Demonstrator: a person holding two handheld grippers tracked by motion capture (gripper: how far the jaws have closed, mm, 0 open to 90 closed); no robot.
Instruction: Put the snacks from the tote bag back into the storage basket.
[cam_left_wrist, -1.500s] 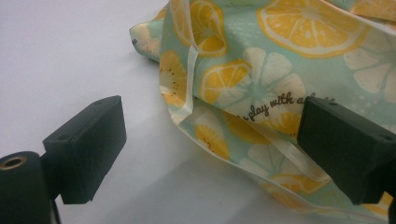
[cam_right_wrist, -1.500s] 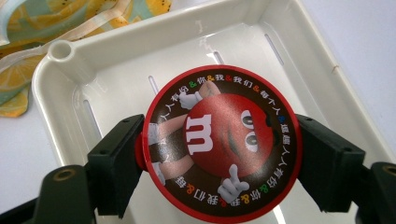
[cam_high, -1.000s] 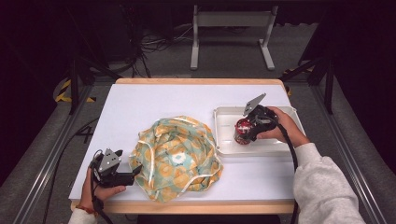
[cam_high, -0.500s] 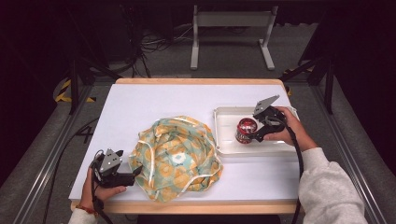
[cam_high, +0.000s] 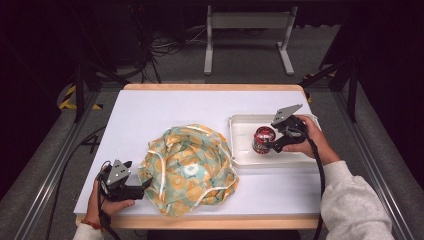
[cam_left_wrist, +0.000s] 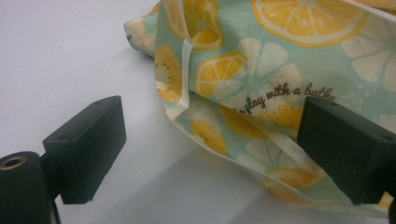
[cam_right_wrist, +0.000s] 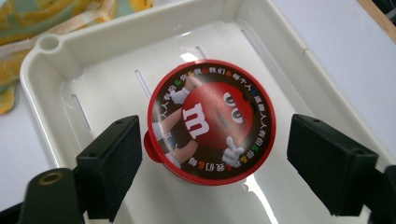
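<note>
Right gripper (cam_right_wrist: 212, 158) hangs released, jaws wide beside the red candy tub (cam_right_wrist: 211, 122) in the white tray (cam_right_wrist: 51, 70). Left gripper (cam_left_wrist: 212, 142) gapes unclenched at the lemon-print bag (cam_left_wrist: 261, 74).

Tub (cam_high: 263, 139) in tray (cam_high: 240, 150), right of cloth bag (cam_high: 187, 170) on table (cam_high: 165, 107).

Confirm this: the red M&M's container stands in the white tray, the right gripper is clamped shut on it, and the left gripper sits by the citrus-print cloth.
Not quite: the right gripper is open, not clamped. The right gripper view shows its jaws standing apart on either side of the red M&M's container, with gaps. The container does stand in the white tray, and the left gripper sits by the citrus-print cloth.
</note>
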